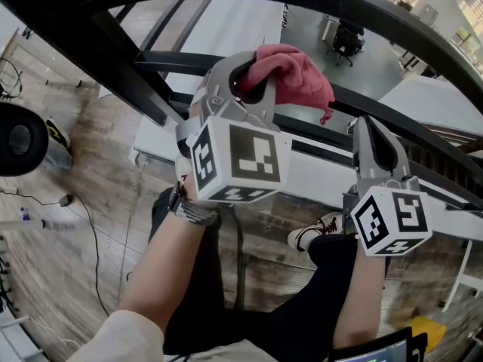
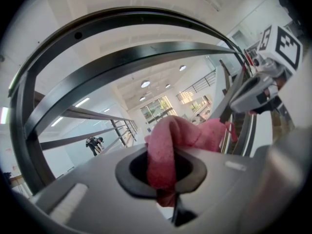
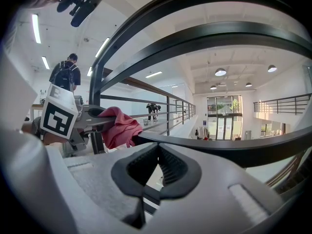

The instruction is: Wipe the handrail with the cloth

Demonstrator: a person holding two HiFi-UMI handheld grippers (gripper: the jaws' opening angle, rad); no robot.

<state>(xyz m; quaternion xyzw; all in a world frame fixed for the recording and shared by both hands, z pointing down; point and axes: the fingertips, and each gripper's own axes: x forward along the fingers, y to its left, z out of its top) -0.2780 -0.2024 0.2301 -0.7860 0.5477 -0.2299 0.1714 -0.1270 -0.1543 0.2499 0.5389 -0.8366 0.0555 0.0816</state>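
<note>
The left gripper (image 1: pixel 253 81) has its fingers clamped on the red cloth (image 1: pixel 296 74), which bunches past their tips against the black handrail (image 1: pixel 166 62); the right gripper (image 3: pixel 157 151) is closed and empty, the handrail just beyond its fingertips

The handrail (image 1: pixel 170 62) runs off the right edge of the head view. Where the cloth (image 1: pixel 290 74) meets it lies hidden behind the left tool (image 1: pixel 253 89) — contact cannot be told. The cloth's lower end vanishes between that tool's jaws. Beyond the handrail, a distant person (image 2: pixel 92 144) is too small to make out.
</note>
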